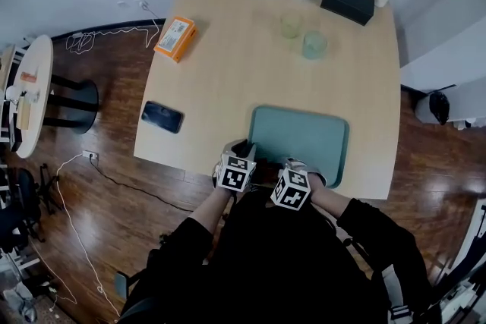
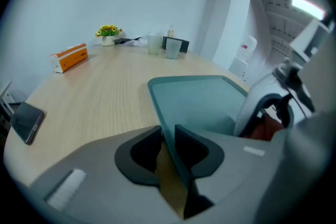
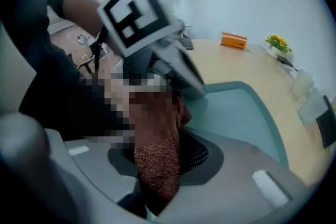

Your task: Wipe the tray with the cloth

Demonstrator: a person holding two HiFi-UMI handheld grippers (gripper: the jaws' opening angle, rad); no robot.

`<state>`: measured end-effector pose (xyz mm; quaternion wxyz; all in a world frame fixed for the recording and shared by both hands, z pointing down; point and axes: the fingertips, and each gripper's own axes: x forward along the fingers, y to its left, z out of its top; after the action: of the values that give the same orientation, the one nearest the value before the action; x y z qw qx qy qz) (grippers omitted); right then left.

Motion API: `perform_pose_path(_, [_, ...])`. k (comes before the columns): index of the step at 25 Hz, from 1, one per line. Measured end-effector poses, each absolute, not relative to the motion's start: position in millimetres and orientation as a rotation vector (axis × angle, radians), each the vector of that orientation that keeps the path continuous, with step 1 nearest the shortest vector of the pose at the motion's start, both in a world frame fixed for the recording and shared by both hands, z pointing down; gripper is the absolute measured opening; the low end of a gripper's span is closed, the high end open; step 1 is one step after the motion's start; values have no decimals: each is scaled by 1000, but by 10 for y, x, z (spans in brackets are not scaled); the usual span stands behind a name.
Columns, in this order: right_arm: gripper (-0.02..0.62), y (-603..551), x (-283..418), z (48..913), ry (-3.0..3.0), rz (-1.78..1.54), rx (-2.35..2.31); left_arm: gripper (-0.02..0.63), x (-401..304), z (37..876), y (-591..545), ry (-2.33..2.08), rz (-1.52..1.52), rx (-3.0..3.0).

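Left gripper clamped on tray rim; tray judged steadied. Right gripper alongside, closed on cloth; wiping pending.

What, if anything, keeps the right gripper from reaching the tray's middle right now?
Probably nothing, so yes: the right gripper, shut on the cloth, is at the tray's near edge, with bare tray straight ahead.

Smooth matt plastic tray, nubbly cloth, wood-grain table.
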<state>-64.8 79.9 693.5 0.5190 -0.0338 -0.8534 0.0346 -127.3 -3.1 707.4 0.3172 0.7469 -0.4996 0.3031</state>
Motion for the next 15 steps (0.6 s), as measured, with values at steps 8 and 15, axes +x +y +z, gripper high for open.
perform_pose_path(8, [126,753,-753,7028,-2018,68,-158,66,-1262,7073,-31,-1319,784,1988])
perform_pose_path(15, [130,-56,-933,7048,-1927,-83,-245,54,-1247,7068,-36,-1304,763,1986])
